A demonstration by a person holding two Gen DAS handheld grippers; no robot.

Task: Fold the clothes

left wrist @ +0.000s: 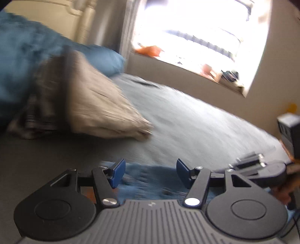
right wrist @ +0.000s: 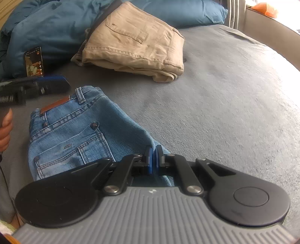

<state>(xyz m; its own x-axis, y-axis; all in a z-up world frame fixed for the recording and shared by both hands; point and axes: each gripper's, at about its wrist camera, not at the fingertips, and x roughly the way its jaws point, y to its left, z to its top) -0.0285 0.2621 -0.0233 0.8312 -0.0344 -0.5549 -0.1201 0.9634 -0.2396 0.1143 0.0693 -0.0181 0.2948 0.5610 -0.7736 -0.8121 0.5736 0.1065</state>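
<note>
From my left wrist camera, blurred throughout: I see a bed (left wrist: 196, 120) covered in grey fabric, a bright window (left wrist: 196, 37) in a pale wall beyond it, and small clutter on the sill, too washed out to identify. A blue pillow (left wrist: 105, 60) and rumpled blue bedding (left wrist: 24, 56) lie at the far left. A folded tan garment (left wrist: 97, 101) rests on the bed near them. My left claw (left wrist: 150, 173) stands apart, its blue pads empty, over a patch of blue denim, the jeans (left wrist: 150, 185). The right claw's body shows at the right edge.

From my right wrist camera, sharper: the same grey bed (right wrist: 225, 93) fills the frame, with the pillow (right wrist: 187, 11) and bedding (right wrist: 46, 28) at the top. The tan garment (right wrist: 135, 41), trousers with a visible back pocket, lies folded against the bedding. A phone (right wrist: 34, 62) with a lit screen leans upright on the bedding. The jeans (right wrist: 75, 135) lie partly folded in front, waistband and leather patch facing away, back pocket up. My right claw (right wrist: 153, 159) is pressed together, clamped on the jeans' near edge. The left claw (right wrist: 46, 84) hangs just above the waistband, and my hand (right wrist: 5, 129) grips its handle.
</note>
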